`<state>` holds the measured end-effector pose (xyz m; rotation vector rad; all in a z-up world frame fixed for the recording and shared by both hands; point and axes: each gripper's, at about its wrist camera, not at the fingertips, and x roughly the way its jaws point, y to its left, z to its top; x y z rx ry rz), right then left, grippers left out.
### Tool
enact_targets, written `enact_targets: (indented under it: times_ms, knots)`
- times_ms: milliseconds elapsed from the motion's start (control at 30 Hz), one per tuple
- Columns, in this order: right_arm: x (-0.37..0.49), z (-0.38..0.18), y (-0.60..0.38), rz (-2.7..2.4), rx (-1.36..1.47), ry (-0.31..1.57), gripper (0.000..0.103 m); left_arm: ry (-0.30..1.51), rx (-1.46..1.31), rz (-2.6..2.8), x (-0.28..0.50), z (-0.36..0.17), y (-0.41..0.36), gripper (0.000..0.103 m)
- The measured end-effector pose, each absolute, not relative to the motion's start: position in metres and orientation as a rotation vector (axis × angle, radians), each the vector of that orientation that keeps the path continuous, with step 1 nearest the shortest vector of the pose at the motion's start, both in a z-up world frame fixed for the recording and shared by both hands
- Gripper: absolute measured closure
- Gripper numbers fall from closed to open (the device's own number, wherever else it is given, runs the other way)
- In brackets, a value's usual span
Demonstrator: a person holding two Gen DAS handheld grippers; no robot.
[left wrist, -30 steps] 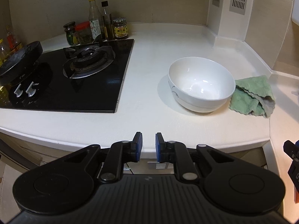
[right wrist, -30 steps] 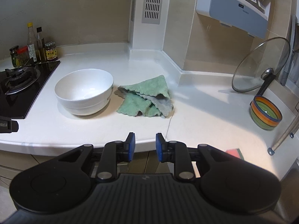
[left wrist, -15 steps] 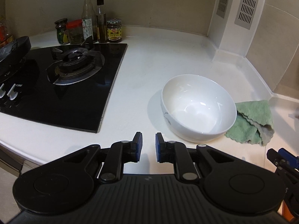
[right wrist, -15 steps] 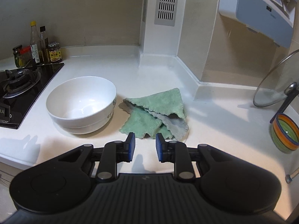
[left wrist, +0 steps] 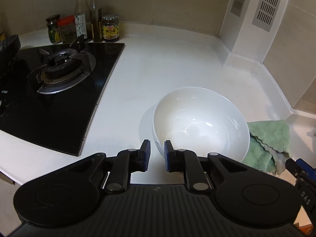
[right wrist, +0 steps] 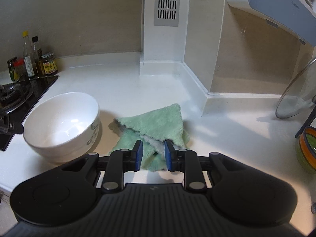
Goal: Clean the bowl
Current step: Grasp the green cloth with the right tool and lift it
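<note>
Bowl, white, near counter edge beside cloth; left tongs parted astride its rim, right tongs parted, seemingly just above cloth; risk: rim pinch tips or skids bowl off.

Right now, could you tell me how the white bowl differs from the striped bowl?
The white bowl is plain white apart from a small mark, stands in the open beside the green cloth, and looks larger. The striped bowl is orange and green, cut off by the frame edge beneath a leaning glass lid. Both sit upright on the counter.
</note>
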<state>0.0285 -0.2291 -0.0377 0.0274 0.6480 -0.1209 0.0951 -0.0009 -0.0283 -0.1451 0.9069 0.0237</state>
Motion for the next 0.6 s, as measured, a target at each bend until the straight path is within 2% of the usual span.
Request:
enact_targets:
  times_ms: [600]
  knots:
    - [0.064,-0.053,-0.255,-0.069,0.053,0.664,0.083,1.004,-0.194,0.03,0.129,-0.044,0.004,0.086]
